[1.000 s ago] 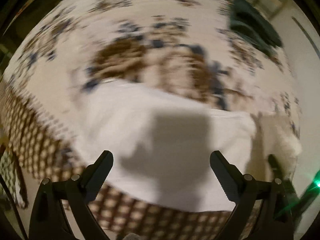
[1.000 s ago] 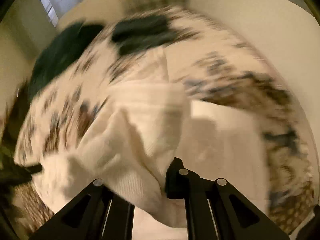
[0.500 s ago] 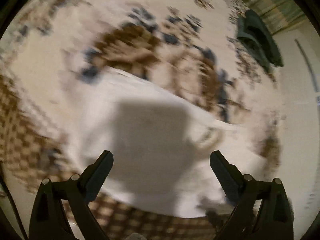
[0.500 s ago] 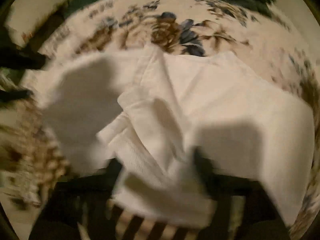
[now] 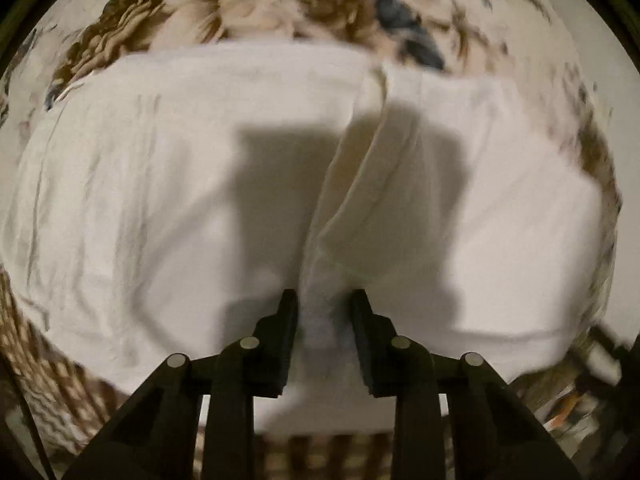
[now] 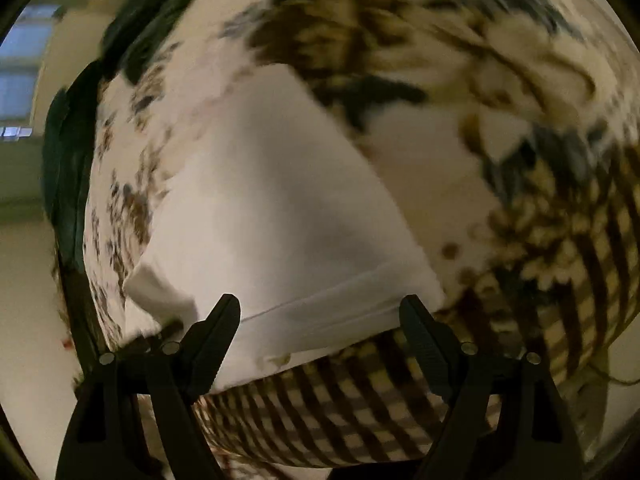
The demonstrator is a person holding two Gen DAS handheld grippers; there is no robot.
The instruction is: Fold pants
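Observation:
The white pants (image 5: 168, 184) lie spread on a floral bedspread (image 5: 248, 4). In the left wrist view a raised fold of the white cloth runs down the middle into my left gripper (image 5: 323, 312), whose fingers are shut on it. In the right wrist view the pants (image 6: 280, 216) lie flat with a hemmed edge near the fingers. My right gripper (image 6: 320, 312) is open and empty, its fingers wide apart just above that hem.
A checkered border of the bedspread (image 6: 360, 392) runs along the near bed edge. Dark green clothing (image 6: 68, 152) lies at the far left of the bed. A window (image 6: 16, 76) and pale wall lie beyond.
My left gripper was open and has shut on a fold of the pants. My right gripper was shut on the white cloth and has let go and opened over the hem.

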